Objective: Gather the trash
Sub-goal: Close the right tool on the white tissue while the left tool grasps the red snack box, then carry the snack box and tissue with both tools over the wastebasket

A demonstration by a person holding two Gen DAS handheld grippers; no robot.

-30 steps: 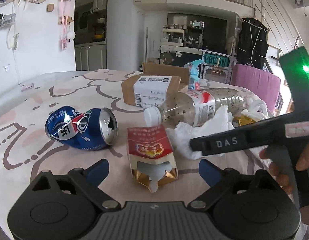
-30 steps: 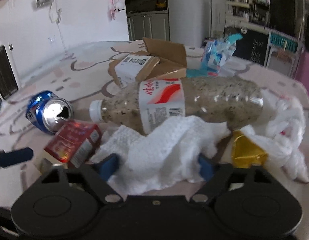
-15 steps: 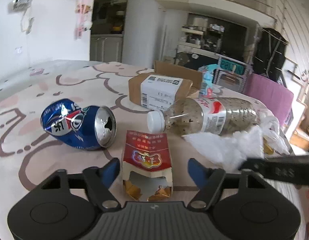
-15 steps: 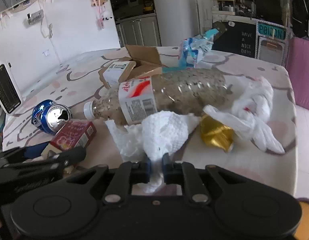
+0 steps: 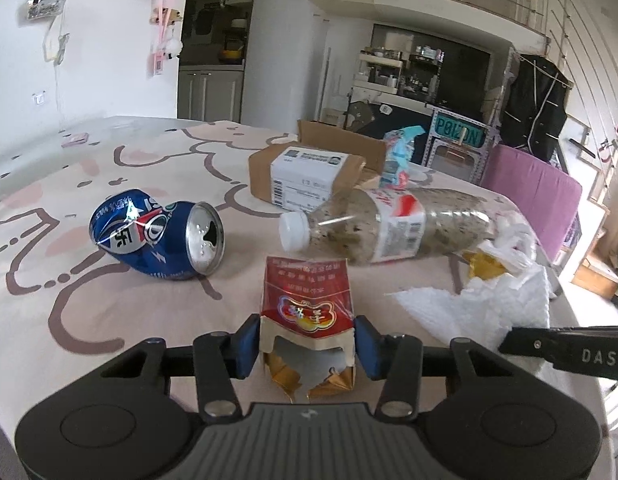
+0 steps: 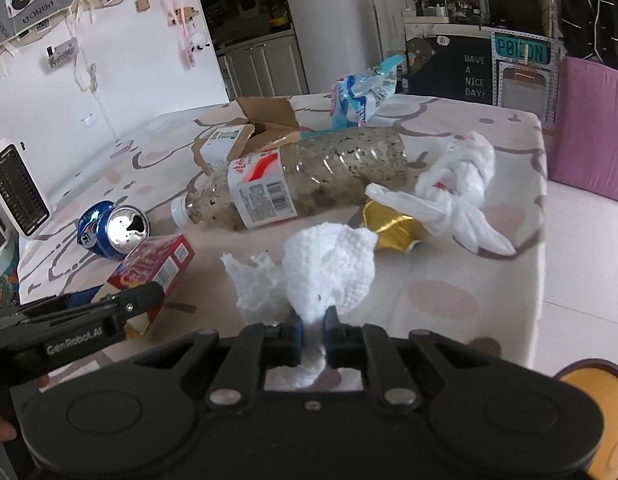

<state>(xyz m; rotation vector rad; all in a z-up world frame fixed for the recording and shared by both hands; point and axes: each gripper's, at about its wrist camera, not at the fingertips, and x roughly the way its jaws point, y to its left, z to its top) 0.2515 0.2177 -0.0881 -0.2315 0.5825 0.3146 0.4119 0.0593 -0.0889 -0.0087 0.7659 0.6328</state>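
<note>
Here, in the left wrist view, the left tongs (image 5: 307, 346) sit at lower centre, jaws closing on the red pack (image 5: 307, 300), blue pads at its sides. A can (image 5: 157, 236) lies on the bench (image 5: 69, 300) at left, a bottle (image 5: 385, 226) at centre right.

In the right wrist view, the right tongs (image 6: 312, 334) at lower centre are clenched on a tissue (image 6: 329, 268), which rises above the bench near the middle.

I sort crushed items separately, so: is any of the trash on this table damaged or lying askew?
Yes. The blue can is dented and lies on its side. The red packet between the closing left gripper fingers is torn open at its near end. The bottle lies tipped over.
</note>
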